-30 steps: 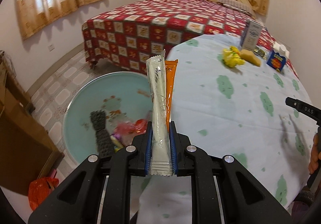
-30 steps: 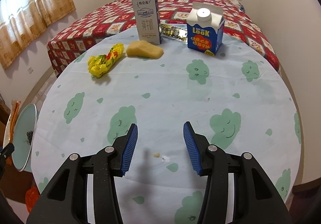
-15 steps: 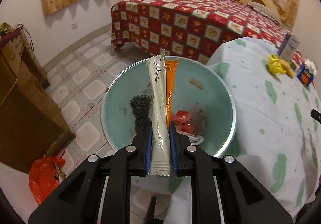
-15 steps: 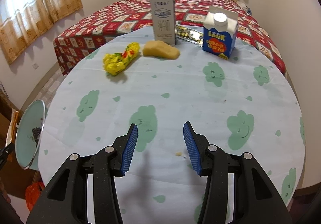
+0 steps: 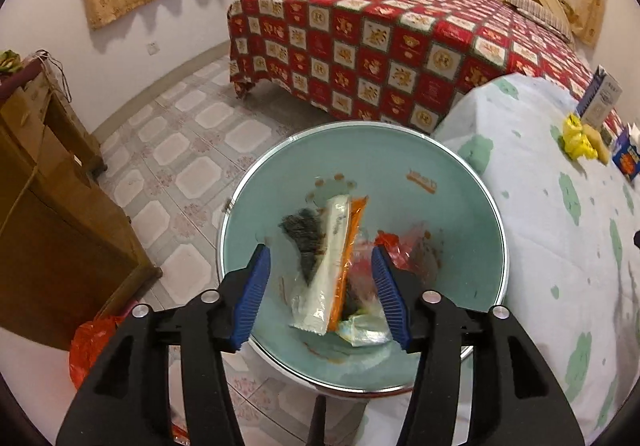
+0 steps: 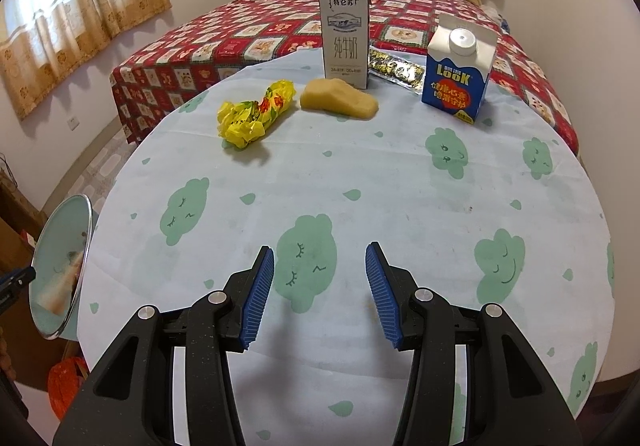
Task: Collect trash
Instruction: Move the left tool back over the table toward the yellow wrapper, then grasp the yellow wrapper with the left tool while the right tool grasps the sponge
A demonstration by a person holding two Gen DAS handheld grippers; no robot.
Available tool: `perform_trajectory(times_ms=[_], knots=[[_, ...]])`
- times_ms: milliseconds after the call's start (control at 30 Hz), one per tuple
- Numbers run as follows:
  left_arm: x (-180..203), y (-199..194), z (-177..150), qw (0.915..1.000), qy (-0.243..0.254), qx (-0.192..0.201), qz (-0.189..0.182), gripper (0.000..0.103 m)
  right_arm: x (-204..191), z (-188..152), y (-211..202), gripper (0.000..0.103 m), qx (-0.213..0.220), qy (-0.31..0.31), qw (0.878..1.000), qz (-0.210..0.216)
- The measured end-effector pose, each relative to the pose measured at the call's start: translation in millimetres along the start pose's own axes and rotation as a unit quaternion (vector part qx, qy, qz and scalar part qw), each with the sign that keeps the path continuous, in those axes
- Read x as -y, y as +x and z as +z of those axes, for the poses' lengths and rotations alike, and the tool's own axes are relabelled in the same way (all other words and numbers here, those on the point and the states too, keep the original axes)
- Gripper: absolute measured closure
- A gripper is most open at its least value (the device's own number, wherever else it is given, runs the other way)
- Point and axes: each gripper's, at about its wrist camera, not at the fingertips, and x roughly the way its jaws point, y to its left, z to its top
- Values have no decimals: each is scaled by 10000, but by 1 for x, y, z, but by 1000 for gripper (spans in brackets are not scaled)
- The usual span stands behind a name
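In the left wrist view my left gripper (image 5: 320, 290) hangs over the teal basin (image 5: 472, 182), its jaws opening. The white sachet (image 5: 326, 274) and the orange sachet (image 5: 348, 258) are blurred between the pads, touching neither, above other wrappers in the basin. In the right wrist view my right gripper (image 6: 319, 296) stands open over the tablecloth, nothing between its fingers. Far across the table lie a crumpled yellow wrapper (image 6: 254, 114), a yellow sponge (image 6: 338, 100), a white milk carton (image 6: 345, 38), a blue carton (image 6: 458, 68) and a foil packet (image 6: 396, 68).
The round table (image 6: 360, 182) has a cloth with green cloud prints. The basin (image 6: 60, 270) sits beside the table's left edge. A bed with a red quilt (image 5: 400, 46) stands behind. A wooden cabinet (image 5: 52, 214) and an orange bag (image 5: 90, 346) are on the floor at left.
My left gripper swung left from the table to over the basin, then its jaws parted and the two sachets came free. The right gripper's view crept slightly forward; its jaws kept their width.
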Motion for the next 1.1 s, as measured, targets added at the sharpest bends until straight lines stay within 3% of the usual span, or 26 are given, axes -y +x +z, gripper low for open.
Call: perform_trajectory(times_ms=[167,400,733,1100], knots=[[1,-6,14,9998,-110,148,120,28,6,4,7,52,-14,38,10000,-4],[49,-9,25,9994,86,326,-123,21,20,7,17,43,-50,163,9998,-70],[172,5,32,9907,1013,420,-810,19,49,19,24,38,41,158,9996,-239],[243,24,61,9837,1425,470,-986,19,68,60,50,38,146,-249,9995,-111]])
